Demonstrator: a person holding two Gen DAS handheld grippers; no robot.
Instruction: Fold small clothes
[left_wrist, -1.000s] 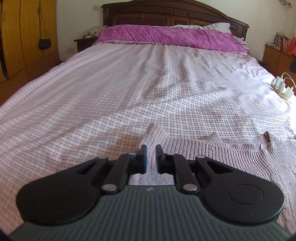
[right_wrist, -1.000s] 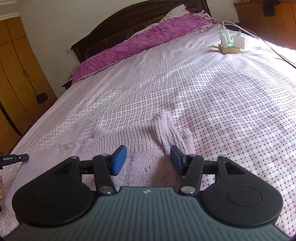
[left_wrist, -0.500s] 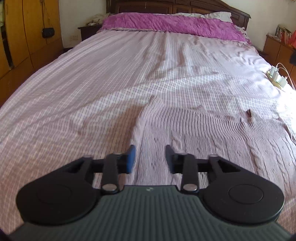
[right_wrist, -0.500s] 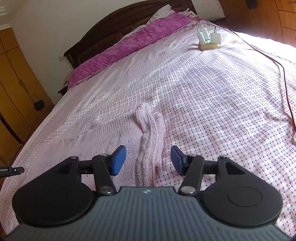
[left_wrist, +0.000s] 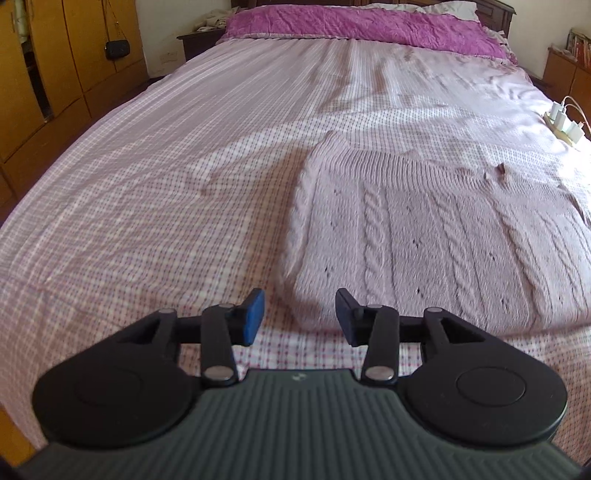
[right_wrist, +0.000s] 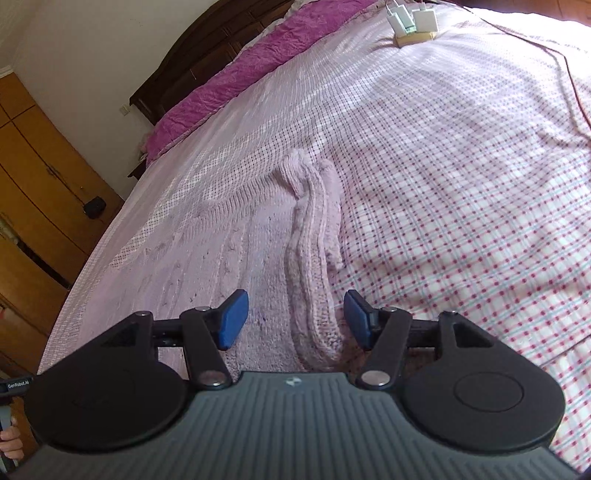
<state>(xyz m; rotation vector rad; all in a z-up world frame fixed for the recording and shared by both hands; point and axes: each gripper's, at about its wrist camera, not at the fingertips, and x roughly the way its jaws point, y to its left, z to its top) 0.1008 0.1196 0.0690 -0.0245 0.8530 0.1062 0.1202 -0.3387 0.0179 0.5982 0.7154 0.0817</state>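
Observation:
A pale pink cable-knit sweater (left_wrist: 436, 229) lies flat on the checked bedsheet (left_wrist: 147, 206). My left gripper (left_wrist: 300, 320) is open just in front of the sweater's near left corner, nothing between its blue pads. In the right wrist view the same sweater (right_wrist: 221, 251) spreads to the left, and a folded sleeve (right_wrist: 314, 266) runs along its right edge toward me. My right gripper (right_wrist: 295, 320) is open, its fingers standing either side of the sleeve's near end without closing on it.
A magenta pillow (left_wrist: 362, 26) and dark wooden headboard (right_wrist: 207, 44) lie at the far end. A power strip with white chargers (right_wrist: 412, 22) and a cable (right_wrist: 569, 74) rest on the right side of the bed. Wooden wardrobes (left_wrist: 55, 66) line the left. A hand (right_wrist: 9, 439) shows at bottom left.
My left gripper opened from nearly shut and drew back to the sweater's near corner. My right gripper, open throughout, pulled back along the sleeve toward its near end.

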